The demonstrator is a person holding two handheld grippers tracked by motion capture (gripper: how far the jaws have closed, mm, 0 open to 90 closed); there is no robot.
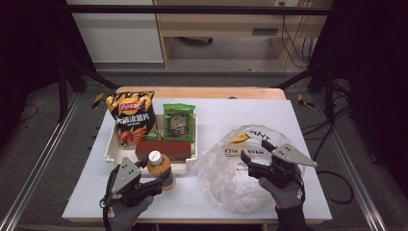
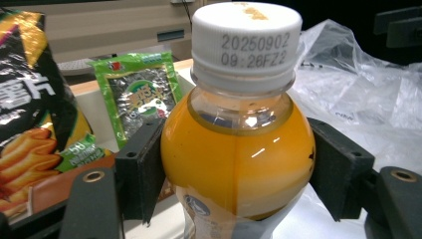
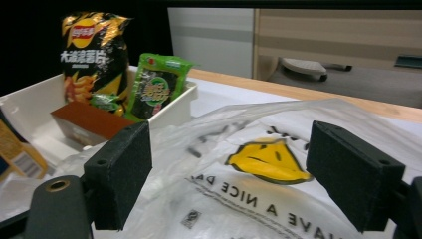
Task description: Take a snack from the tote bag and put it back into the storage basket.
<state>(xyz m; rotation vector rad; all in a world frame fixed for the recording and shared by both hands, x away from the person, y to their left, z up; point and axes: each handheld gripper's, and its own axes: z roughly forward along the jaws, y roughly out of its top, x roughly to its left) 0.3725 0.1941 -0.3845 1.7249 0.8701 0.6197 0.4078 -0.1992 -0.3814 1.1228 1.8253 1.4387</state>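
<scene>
At the near edge of the white counter (image 1: 288,120), a gloved hand steers the left gripper (image 1: 156,184), its two black jaws spread wide and pressed flat against the rounded shoulders of a clear plastic bottle of orange juice (image 1: 160,169). The left gripper view shows the juice bottle (image 2: 238,164) squeezed between the foam-faced pads (image 2: 144,167), its ribbed white cap stamped with a printed date code. The bottle stands just in front of the tray, at the left half of the counter.

To the right, a second gloved hand holds the right gripper (image 1: 254,150) angled up and away from the person, a grey three-cornered plate on its top. Its jaws stand fully apart with nothing pinched between them, above a crumpled, translucent plastic bag (image 1: 226,178). In the right gripper view the bag (image 3: 259,164) carries a yellow smiling mouth and black lettering below the open pads (image 3: 124,169).

Beyond the bottle sits a shallow cream-coloured tray (image 1: 111,153). Inside lie a reddish-brown rectangular box (image 1: 166,148), a glossy black-and-yellow bag of chips (image 1: 132,117) leaning upright, and a flat green packet of seaweed snack (image 1: 179,121) beside it. A strip of bare wood edges the counter's far side.
</scene>
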